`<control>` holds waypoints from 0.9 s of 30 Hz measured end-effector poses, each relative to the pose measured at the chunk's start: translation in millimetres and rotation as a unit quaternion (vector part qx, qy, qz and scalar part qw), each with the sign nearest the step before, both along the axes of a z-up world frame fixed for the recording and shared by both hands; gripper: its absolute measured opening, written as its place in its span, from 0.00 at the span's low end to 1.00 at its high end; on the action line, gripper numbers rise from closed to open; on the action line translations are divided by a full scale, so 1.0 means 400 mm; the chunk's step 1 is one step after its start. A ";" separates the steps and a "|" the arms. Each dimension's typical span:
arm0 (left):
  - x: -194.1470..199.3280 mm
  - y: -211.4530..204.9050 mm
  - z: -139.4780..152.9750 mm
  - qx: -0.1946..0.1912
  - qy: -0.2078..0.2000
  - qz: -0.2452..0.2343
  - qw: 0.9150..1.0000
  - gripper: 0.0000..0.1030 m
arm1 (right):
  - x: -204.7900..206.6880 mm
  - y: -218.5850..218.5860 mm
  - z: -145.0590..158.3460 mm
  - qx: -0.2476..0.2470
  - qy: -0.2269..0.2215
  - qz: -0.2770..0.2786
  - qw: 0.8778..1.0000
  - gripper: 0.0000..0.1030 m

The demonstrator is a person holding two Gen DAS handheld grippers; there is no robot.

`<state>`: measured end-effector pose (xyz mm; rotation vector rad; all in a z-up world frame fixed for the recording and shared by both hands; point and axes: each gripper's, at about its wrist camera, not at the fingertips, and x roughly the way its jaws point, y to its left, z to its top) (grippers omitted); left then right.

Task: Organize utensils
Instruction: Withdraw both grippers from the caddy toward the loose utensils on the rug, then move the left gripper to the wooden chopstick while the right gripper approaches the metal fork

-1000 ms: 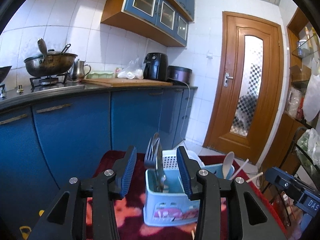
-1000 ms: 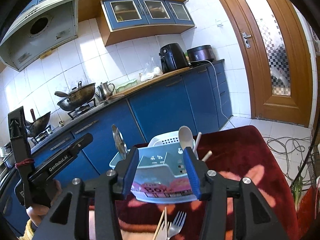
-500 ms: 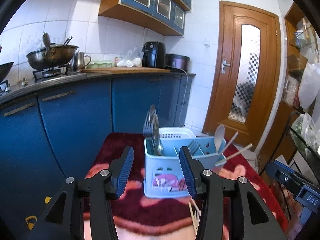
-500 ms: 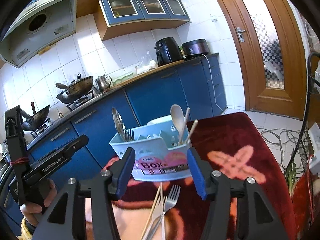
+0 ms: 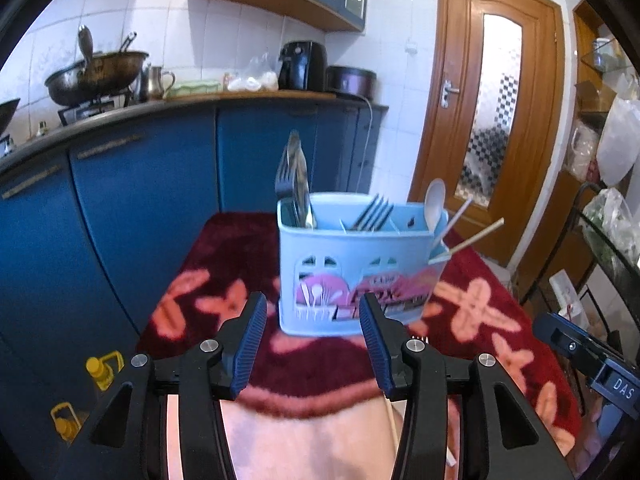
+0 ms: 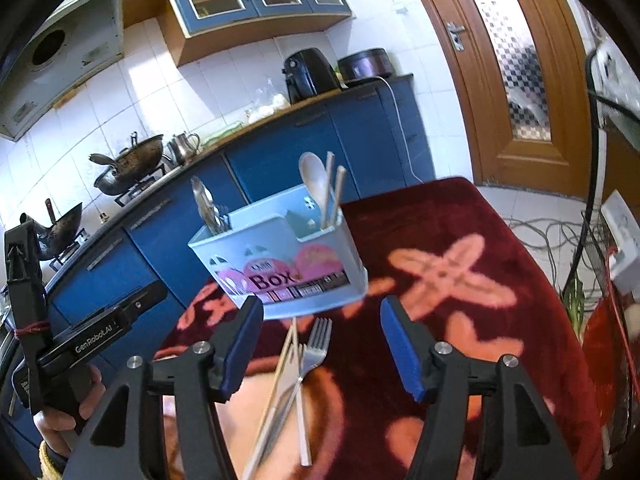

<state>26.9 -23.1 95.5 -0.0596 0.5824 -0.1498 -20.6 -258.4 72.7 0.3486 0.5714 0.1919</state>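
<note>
Pale blue plastic cutlery caddy (image 6: 280,256) on plush maroon floral cloth (image 6: 460,240), steel fork (image 6: 310,360) and wooden chopsticks (image 6: 276,384) lying loose (crossed), left gripper (image 5: 312,344) and right gripper (image 6: 320,344) both spread wide, empty.

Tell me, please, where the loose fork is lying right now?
In the right wrist view, the fork lies on the red cloth just in front of the blue utensil box, crossing loose chopsticks.

Ahead of my tongs and to the left I see blue cabinets (image 5: 140,200), with a wok (image 5: 96,74) and a metal kettle (image 5: 156,80) on the counter above them. Farther right stand a black air fryer (image 5: 302,66) and a wooden door (image 5: 496,112). Yellow-capped bottles (image 5: 102,368) sit low left.
</note>
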 end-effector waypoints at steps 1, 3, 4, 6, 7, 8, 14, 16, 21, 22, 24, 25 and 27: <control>0.003 -0.003 -0.011 0.000 0.008 -0.001 1.000 0.48 | 0.001 -0.003 -0.009 -0.001 0.005 -0.003 1.000 0.63; 0.006 -0.009 -0.030 0.000 0.020 -0.003 1.000 0.48 | 0.004 -0.007 -0.026 -0.006 0.015 -0.008 1.000 0.63; 0.009 -0.013 -0.039 0.002 0.025 -0.004 1.000 0.48 | 0.006 -0.009 -0.036 -0.010 0.021 -0.011 1.000 0.63; 0.013 -0.018 -0.056 0.004 0.035 -0.005 0.999 0.48 | 0.009 -0.014 -0.054 -0.015 0.032 -0.014 0.999 0.63; 0.017 -0.023 -0.069 0.007 0.043 -0.007 0.999 0.48 | 0.010 -0.016 -0.063 -0.017 0.037 -0.016 0.999 0.63; 0.019 -0.028 -0.076 0.008 0.047 -0.008 0.999 0.48 | 0.010 -0.017 -0.073 -0.020 0.041 -0.017 0.999 0.63; 0.034 -0.056 -0.131 0.015 0.088 -0.021 0.996 0.48 | 0.013 -0.023 -0.119 -0.032 0.065 -0.021 0.997 0.63; 0.039 -0.068 -0.153 0.017 0.105 -0.028 0.994 0.48 | 0.014 -0.027 -0.133 -0.032 0.072 -0.022 0.997 0.63; 0.046 -0.093 -0.190 0.020 0.132 -0.045 0.990 0.48 | 0.017 -0.036 -0.157 -0.027 0.086 -0.024 0.996 0.63; 0.046 -0.097 -0.195 0.022 0.135 -0.048 0.989 0.48 | 0.017 -0.039 -0.161 -0.026 0.088 -0.024 0.996 0.63; 0.049 -0.109 -0.208 0.025 0.146 -0.054 0.988 0.48 | 0.016 -0.042 -0.166 -0.025 0.090 -0.025 0.995 0.63; 0.051 -0.115 -0.215 0.027 0.152 -0.057 0.986 0.48 | 0.016 -0.044 -0.169 -0.024 0.091 -0.025 0.995 0.63; 0.054 -0.123 -0.228 0.030 0.162 -0.062 0.984 0.48 | 0.017 -0.047 -0.174 -0.022 0.094 -0.026 0.995 0.63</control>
